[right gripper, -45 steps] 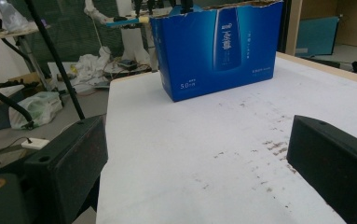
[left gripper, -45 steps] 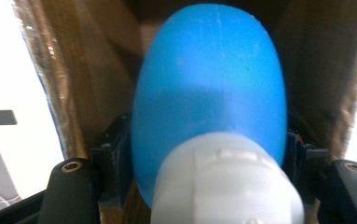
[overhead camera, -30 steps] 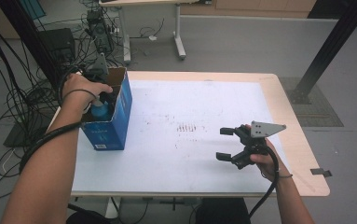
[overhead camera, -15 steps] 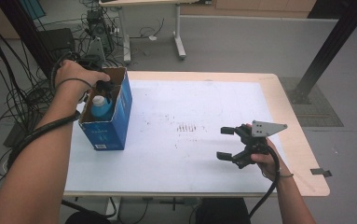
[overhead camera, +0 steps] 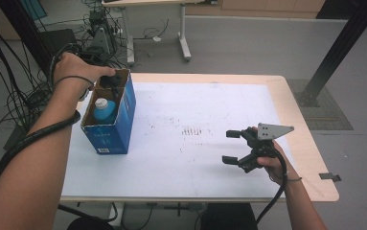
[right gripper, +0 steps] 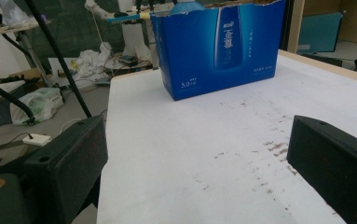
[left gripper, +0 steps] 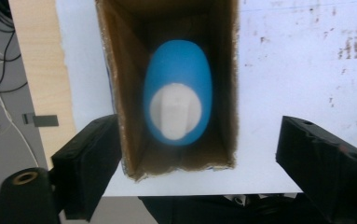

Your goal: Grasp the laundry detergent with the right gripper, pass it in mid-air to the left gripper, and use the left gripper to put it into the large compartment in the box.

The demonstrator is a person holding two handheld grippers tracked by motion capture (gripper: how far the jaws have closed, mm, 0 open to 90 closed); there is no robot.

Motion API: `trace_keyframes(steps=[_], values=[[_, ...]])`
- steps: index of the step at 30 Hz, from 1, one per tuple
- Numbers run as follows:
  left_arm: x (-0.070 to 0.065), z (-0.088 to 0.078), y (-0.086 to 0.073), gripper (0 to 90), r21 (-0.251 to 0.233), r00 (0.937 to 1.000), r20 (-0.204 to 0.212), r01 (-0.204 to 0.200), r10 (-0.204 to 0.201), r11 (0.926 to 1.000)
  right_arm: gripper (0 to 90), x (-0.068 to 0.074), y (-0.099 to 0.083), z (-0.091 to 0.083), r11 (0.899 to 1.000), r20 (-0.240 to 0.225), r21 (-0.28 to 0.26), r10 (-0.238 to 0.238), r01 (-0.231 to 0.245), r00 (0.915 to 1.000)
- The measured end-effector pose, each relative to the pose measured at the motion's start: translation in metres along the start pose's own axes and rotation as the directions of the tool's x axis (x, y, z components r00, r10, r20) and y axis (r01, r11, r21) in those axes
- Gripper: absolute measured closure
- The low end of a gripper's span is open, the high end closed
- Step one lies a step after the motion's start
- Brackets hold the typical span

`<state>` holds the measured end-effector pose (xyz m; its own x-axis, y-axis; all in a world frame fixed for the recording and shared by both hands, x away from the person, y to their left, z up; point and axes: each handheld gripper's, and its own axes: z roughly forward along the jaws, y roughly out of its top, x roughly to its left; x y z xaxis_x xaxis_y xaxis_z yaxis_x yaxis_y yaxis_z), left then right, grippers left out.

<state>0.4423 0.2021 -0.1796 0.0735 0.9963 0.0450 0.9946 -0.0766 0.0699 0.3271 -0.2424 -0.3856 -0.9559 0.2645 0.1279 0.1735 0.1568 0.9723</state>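
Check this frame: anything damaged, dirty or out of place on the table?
The blue box has a ragged, torn top rim, as if its flaps were ripped off. The white table cover carries dark smudges near its middle. The blue bottle stands upright inside the box; nothing is spilled.

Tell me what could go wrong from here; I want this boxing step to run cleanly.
1. The tall blue cardboard box stands upright near the table's left edge; a nudge might tip it off.
2. The left gripper, whose jaws have just been opening with nothing between them, hangs right above the box's torn rim and could catch it.
3. The blue bottle with a white cap stands free inside and may topple if the box gets knocked.
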Motion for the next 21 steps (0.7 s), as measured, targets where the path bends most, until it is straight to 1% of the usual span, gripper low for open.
trace_keyframes(steps=[5, 7, 9, 12, 15, 17, 19, 21], values=[[-0.007, -0.004, -0.003, 9.8, -0.031, 0.9998, 0.014, -0.017, 0.017, 0.9994, 4.9, -0.001, -0.001, 0.0, 1.0, 0.005, 0.013, 0.003, -0.003, 1.0], [-0.012, -0.004, -0.005, 9.2, -0.042, 0.9994, 0.011, -0.033, 0.033, 0.9986, 4.9, -0.003, -0.001, 0.0, 1.0, 0.012, 0.02, 0.006, -0.006, 0.9999], [-0.016, -0.005, -0.008, 7.6, -0.061, 0.999, 0.023, -0.038, 0.039, 0.9974, 4.9, -0.004, 0.001, -0.001, 1.0, 0.015, 0.027, 0.005, -0.005, 0.9999], [-0.025, -0.003, -0.012, 5.5, -0.065, 0.9984, 0.016, -0.054, 0.055, 0.9964, 4.9, -0.005, 0.004, -0.001, 0.999, 0.02, 0.033, 0.003, -0.003, 0.9998], [-0.033, -0.002, -0.015, 5.6, -0.07, 0.9966, 0.033, -0.073, 0.076, 0.9948, 4.9, -0.005, 0.006, -0.001, 0.999, 0.021, 0.032, 0.002, -0.002, 0.9998], [-0.04, -0.003, -0.017, 5.3, -0.073, 0.9953, 0.026, -0.091, 0.093, 0.9932, 4.9, -0.004, 0.006, -0.001, 0.999, 0.023, 0.035, 0.001, -0.002, 0.9997], [-0.046, -0.005, -0.018, 5.4, -0.078, 0.9933, 0.035, -0.107, 0.11, 0.9912, 4.9, -0.003, 0.006, -0.001, 0.999, 0.023, 0.033, 0.001, -0.002, 0.9997], [-0.052, -0.007, -0.02, 5.4, -0.084, 0.9909, 0.03, -0.128, 0.131, 0.9882, 4.9, -0.002, 0.005, -0.001, 0.999, 0.025, 0.033, 0.003, -0.004, 0.9997]])
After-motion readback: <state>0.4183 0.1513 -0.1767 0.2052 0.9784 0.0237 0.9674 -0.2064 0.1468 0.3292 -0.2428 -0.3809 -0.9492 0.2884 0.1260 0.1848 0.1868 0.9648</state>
